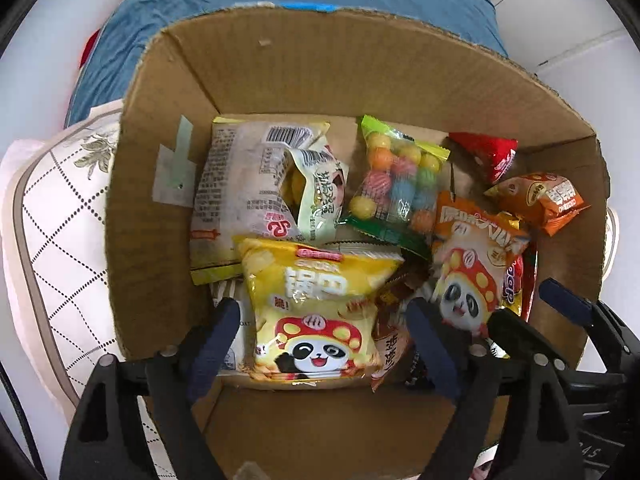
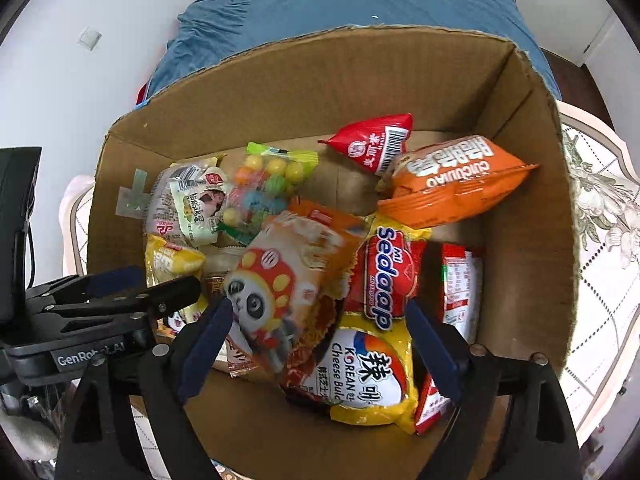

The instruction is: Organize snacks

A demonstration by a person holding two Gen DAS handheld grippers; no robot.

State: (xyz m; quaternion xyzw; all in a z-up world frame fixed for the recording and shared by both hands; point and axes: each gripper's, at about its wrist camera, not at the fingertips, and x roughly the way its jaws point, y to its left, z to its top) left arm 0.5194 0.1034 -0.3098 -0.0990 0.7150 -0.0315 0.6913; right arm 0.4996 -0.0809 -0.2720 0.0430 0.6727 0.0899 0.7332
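Hovering over the snack-filled cardboard box (image 1: 248,64), both jaws gape.

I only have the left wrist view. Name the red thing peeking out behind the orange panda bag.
Observer: It is a red and yellow Sedaap noodle pack. The panda bag overlaps its left edge.
Operator: Tell me what is past it, toward the wall.
Observer: A red-and-white packet sits between the noodle pack and the box wall.
Operator: Report the right gripper.
Observer: The right gripper is open and holds nothing. Its fingers stand either side of the panda bag and the noodle pack.
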